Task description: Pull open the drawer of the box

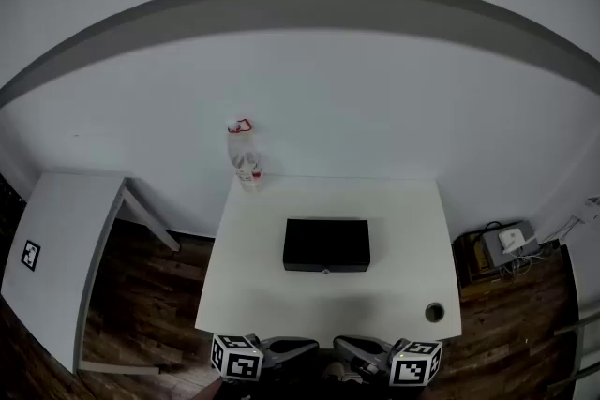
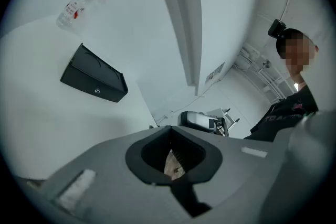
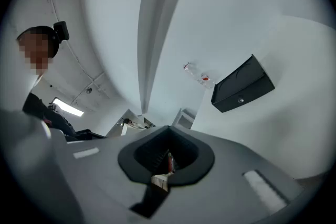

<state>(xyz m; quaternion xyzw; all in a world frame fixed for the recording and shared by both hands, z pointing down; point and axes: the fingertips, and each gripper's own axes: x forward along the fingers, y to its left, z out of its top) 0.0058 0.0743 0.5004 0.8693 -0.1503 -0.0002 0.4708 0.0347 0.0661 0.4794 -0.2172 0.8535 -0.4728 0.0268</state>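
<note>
A black box (image 1: pixel 326 244) lies in the middle of the white table (image 1: pixel 403 229), its drawer front with a small round knob (image 1: pixel 325 271) facing me. The drawer looks shut. Both grippers hover at the table's near edge, short of the box and touching nothing. The left gripper (image 1: pixel 314 348) and right gripper (image 1: pixel 339 348) are shut and empty, tips pointed toward each other. In the left gripper view the box (image 2: pixel 94 80) is far off at upper left beyond the shut gripper (image 2: pixel 170 131). In the right gripper view the box (image 3: pixel 243 84) lies at right beyond that gripper (image 3: pixel 167 131).
A plastic bottle (image 1: pixel 246 155) with a red cap stands at the table's far left corner. A round cable hole (image 1: pixel 433 312) is near the front right corner. A second white table (image 1: pixel 56 248) stands at left. Boxes and cables (image 1: pixel 502 244) lie on the floor at right.
</note>
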